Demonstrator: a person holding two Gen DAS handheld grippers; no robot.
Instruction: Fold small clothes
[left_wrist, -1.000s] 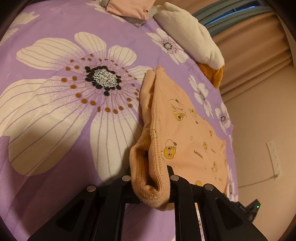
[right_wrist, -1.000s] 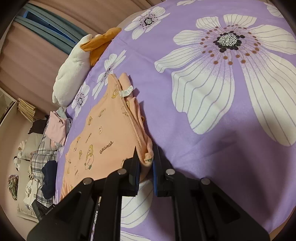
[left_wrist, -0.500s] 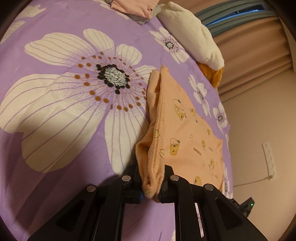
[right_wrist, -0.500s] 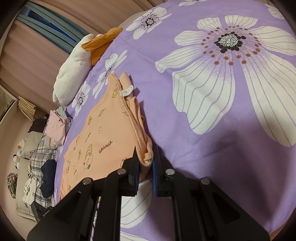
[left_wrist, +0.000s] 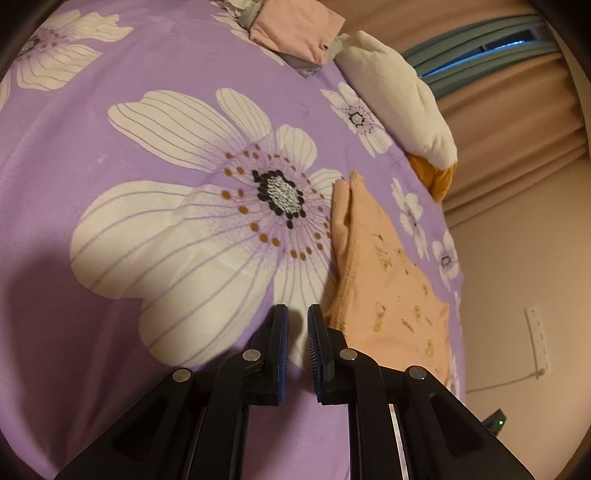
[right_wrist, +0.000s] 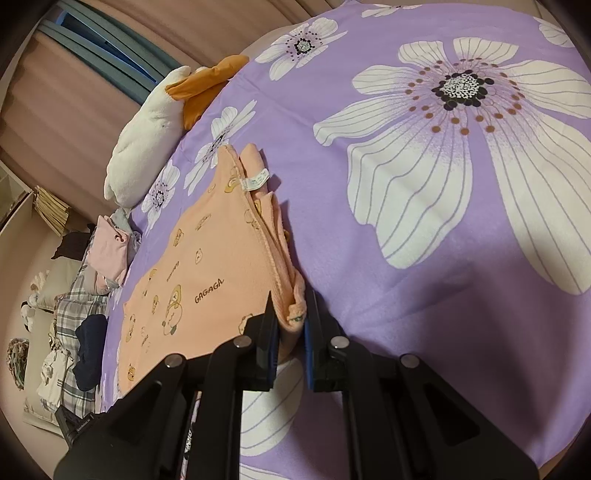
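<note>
One peach printed garment (right_wrist: 199, 266) lies flat on a purple floral bedspread (right_wrist: 424, 258), its doubled edge running along the side nearest the large white flower. A white-and-orange plush toy (left_wrist: 399, 107) and a folded pink item (left_wrist: 295, 27) sit at the far edge before tan curtains (left_wrist: 517, 122), with one heap of other clothes (right_wrist: 85, 302) beside the bed. The right gripper (right_wrist: 290, 317) is clamped on the garment's near corner; the left gripper (left_wrist: 295, 332) stands slightly parted and holds nothing, the garment's hem just beside its right finger.
</note>
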